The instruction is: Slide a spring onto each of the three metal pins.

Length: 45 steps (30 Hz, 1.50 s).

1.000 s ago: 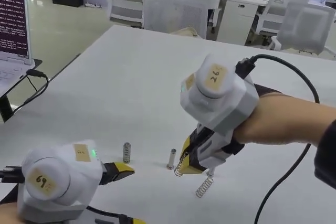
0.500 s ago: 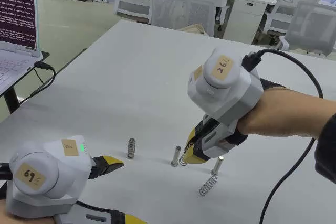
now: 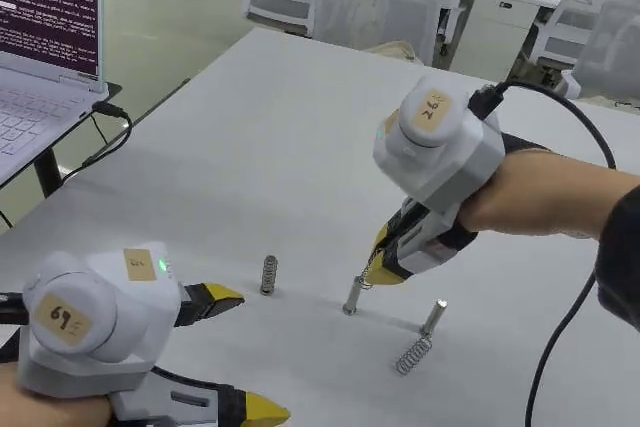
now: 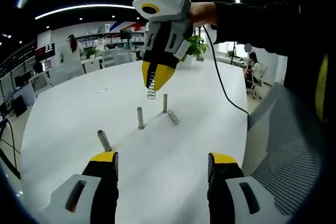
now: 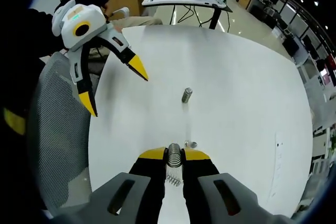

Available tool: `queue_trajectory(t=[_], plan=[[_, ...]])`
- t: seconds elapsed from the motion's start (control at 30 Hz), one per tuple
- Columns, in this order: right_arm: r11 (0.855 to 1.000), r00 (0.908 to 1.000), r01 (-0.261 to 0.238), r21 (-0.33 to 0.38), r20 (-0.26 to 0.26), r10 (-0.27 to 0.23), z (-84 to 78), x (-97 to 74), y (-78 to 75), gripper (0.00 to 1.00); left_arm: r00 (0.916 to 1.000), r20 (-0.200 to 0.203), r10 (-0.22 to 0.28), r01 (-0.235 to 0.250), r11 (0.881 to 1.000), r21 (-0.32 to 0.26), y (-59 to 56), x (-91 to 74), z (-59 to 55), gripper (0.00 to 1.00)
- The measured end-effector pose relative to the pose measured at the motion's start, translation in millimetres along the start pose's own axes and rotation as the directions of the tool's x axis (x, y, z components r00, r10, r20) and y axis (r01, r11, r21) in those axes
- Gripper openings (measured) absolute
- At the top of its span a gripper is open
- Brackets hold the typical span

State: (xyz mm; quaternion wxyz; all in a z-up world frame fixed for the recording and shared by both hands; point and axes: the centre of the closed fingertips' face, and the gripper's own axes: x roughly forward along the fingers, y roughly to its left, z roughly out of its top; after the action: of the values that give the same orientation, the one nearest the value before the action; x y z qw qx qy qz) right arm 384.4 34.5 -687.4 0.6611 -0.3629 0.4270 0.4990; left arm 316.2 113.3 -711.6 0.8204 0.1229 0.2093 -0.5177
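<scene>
Right tongs: the right tongs (image 3: 383,265) are closed on the held spring (image 5: 174,156), which is pinched near its upper end. They point down at the bench (image 3: 250,147).
Held spring, axis: close to upright in the left gripper view. Its lower coils hang free below the jaw tips.
Deciding relation: the middle pin (image 3: 352,295) stands upright and bare. In the head view the spring's lower end lies just beside the pin's top, at about 1 o'clock from it. In the right gripper view the pin's head lies at about 1 o'clock from the spring, close to the jaw tips. Whether coil and pin top touch cannot be told.
Judged next move: bring the spring's open end square over the pin top, keep the two axes in line, then lower it. A tilted coil would likely catch on the pin's edge.
Nearer tongs: the right tongs, by a wide margin.
Left tongs: the left tongs (image 3: 242,352) are open and hold nothing. They hover low at 7 o'clock from the middle pin and well apart from it.
Sprung pin: the sprung pin (image 3: 268,275), at 9 o'clock from the middle pin, already has a spring around it.
Outer pin: the outer pin (image 3: 433,317), at 4 o'clock from the middle pin, is bare and upright.
Loose spring: the loose spring (image 3: 413,353) lies flat on the bench just beside the outer pin, at about 7 o'clock from it. Its long axis runs from 1 to 7 o'clock.
Containers: there are none. The pins are the holders, with one filled and two bare.
Progress, as judged: one of three done, the second in hand.
</scene>
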Motion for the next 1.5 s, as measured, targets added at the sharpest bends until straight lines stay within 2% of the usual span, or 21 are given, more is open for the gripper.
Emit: queue_trajectory(t=[0.63, 1.07, 1.5], plan=[[0.999, 0.9991, -0.018, 0.035, -0.037, 0.019, -8.6, 26.9, -25.5, 0.08, 0.9999, 0.005, 0.013, -0.012, 1.000, -0.025, 2.0, 0.4, -1.7, 0.64], [0.998, 0.9983, -0.025, 0.050, -0.052, 0.028, -13.7, 36.4, -31.2, 0.08, 1.0000, 0.000, 0.008, -0.008, 0.999, -0.035, 3.9, 1.1, -5.3, 0.63], [0.997, 0.9969, -0.044, 0.065, -0.063, 0.048, -17.7, 51.9, -28.8, 0.08, 1.0000, -0.004, 0.004, -0.004, 0.999, -0.040, 5.5, 2.0, -8.3, 0.62]])
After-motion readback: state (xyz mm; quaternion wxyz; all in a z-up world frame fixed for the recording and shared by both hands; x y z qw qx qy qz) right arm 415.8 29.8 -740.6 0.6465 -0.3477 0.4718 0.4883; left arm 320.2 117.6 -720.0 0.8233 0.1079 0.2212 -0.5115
